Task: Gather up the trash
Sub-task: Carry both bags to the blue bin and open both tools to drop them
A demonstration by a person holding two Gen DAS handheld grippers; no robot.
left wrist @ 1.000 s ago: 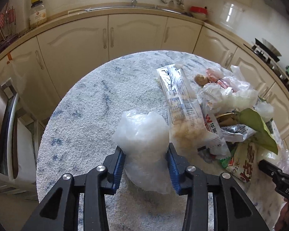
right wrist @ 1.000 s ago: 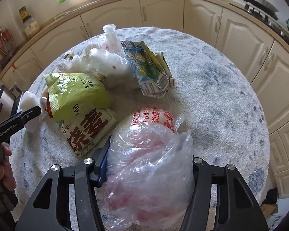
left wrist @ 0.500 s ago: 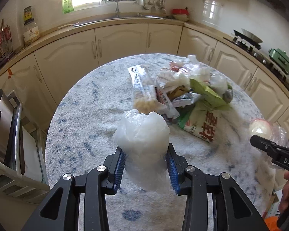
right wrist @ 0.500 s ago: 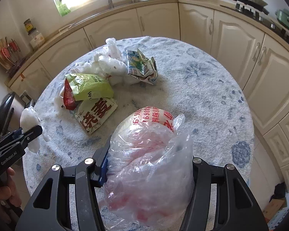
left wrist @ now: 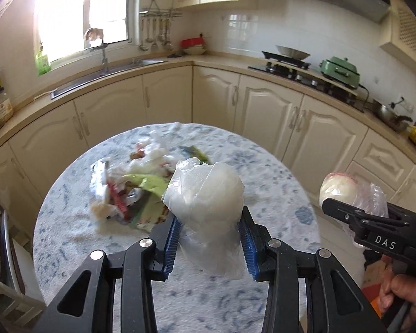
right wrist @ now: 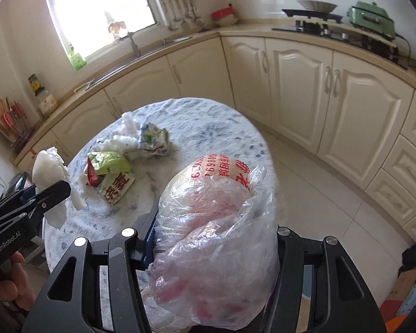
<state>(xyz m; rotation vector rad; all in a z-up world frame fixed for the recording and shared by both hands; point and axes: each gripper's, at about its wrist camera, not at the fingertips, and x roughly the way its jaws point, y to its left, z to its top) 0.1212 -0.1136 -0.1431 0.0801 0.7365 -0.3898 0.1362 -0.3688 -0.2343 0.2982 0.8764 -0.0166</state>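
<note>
The left hand-held gripper (left wrist: 209, 237) pinches a crumpled white plastic bag (left wrist: 205, 194), held up above the round counter (left wrist: 69, 222). The right hand-held gripper (right wrist: 212, 238) pinches a clear bag with red print (right wrist: 216, 216) out past the counter's rim, bare floor (right wrist: 319, 194) below. Beyond both, the trash pile (right wrist: 116, 166) sits mid-counter
</note>
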